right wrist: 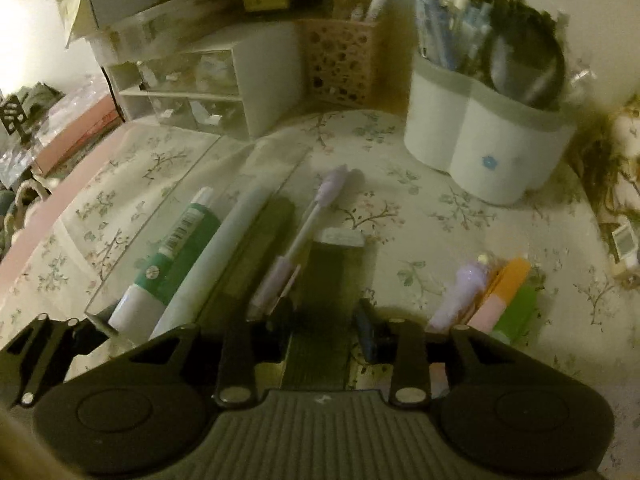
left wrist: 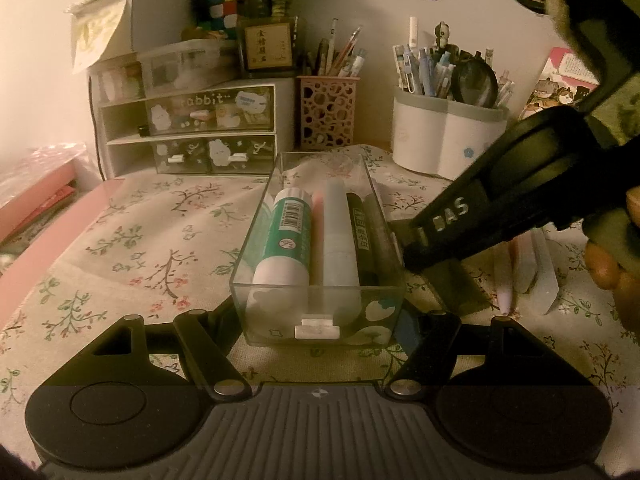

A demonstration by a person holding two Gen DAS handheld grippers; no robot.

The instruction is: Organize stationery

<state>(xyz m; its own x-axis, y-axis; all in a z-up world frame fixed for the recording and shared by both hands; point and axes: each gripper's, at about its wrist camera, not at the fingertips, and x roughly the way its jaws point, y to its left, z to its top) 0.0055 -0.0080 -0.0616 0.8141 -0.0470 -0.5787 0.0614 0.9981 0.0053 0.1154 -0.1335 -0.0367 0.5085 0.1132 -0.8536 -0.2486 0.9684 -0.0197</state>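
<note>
The left tool (left wrist: 320, 316) is clamped on the near end of a clear plastic drawer tray (left wrist: 320, 320), its fingers pressed to the tray's two side walls, on a desk (left wrist: 132, 240) spread with a floral cloth. Four items lie lengthwise in the tray: a green-and-white glue stick (left wrist: 286, 240), a white tube (left wrist: 340, 236), a black marker (left wrist: 362, 236) and a dark pen (left wrist: 380, 232). The right tool (right wrist: 320, 320) reaches in just beside the tray's right wall, its jaws partly apart; a lilac pen (right wrist: 304, 232) lies against its left finger, tip pointing away, though whether the pads press on it cannot be told. To the right of that tool four more items lie loose together on the cloth: a lilac one (right wrist: 464, 292), an orange one (right wrist: 514, 276), a pink one (right wrist: 486, 312) and a green one (right wrist: 520, 308). Behind stand a white pen holder (left wrist: 444, 140), a pink lattice pen cup (left wrist: 326, 112) and a small drawer unit (left wrist: 192, 132)
</note>
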